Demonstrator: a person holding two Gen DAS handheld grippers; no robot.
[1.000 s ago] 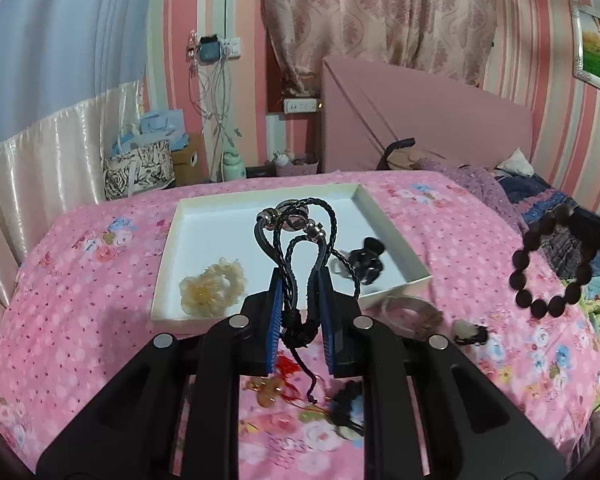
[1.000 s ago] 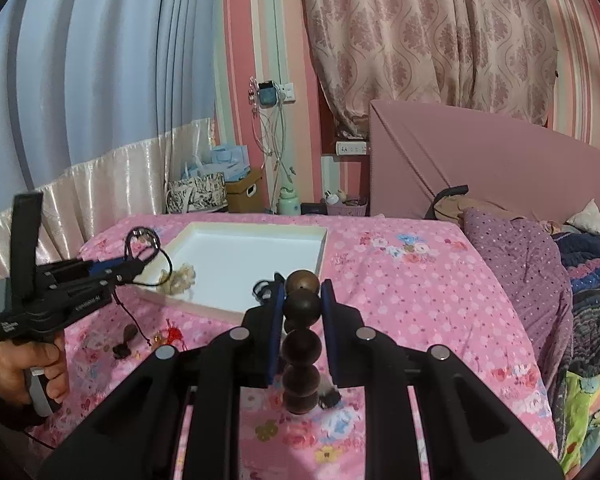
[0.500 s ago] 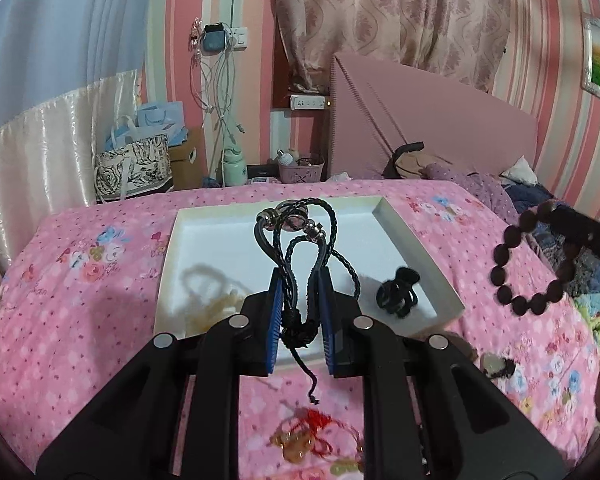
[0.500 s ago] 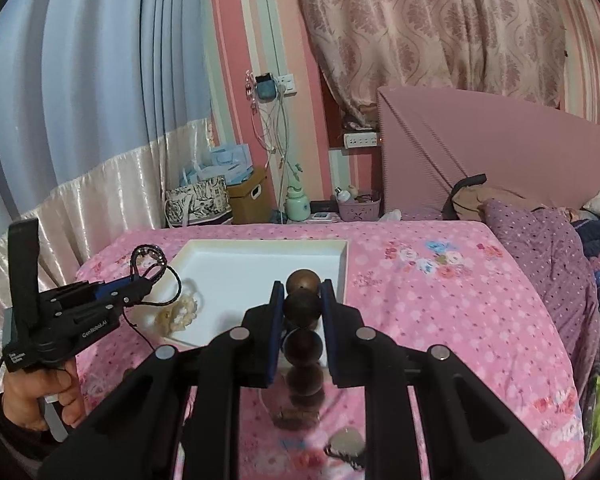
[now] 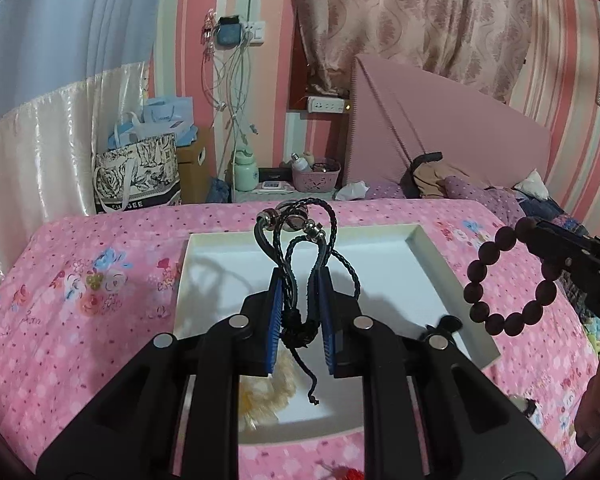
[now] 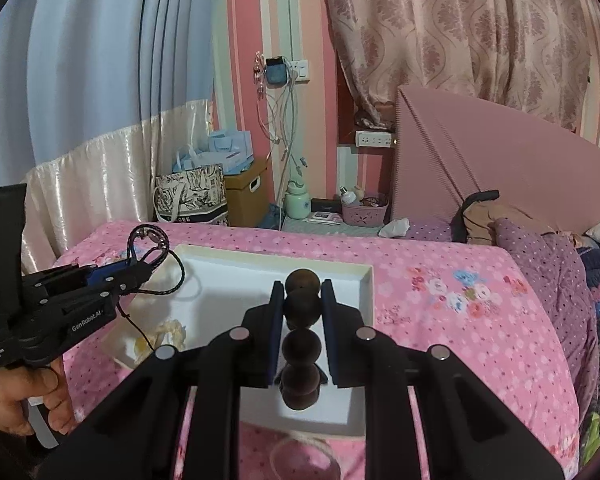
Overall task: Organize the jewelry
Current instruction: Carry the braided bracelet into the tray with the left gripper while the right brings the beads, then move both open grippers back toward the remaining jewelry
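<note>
My left gripper (image 5: 300, 280) is shut on a black braided cord bracelet (image 5: 300, 236) with metal beads and holds it above the white tray (image 5: 420, 240). It also shows in the right wrist view (image 6: 140, 270). My right gripper (image 6: 302, 292) is shut on a dark wooden bead bracelet (image 6: 302, 308) and holds it over the tray's near right part (image 6: 364, 276). The bead bracelet hangs at the right in the left wrist view (image 5: 508, 280). A cream hair scrunchie (image 5: 268, 396) lies in the tray.
The tray rests on a pink floral bedspread (image 5: 80, 300). A black hair clip (image 5: 444, 326) lies in the tray's right side. A red charm (image 5: 340, 472) and a clear bangle (image 6: 304, 456) lie on the spread in front of the tray. Bags and boxes (image 5: 140, 172) stand behind the bed.
Both grippers have moved forward over the tray with their bracelets. The tray now looks nearer and the scrunchie sits under my left gripper.
</note>
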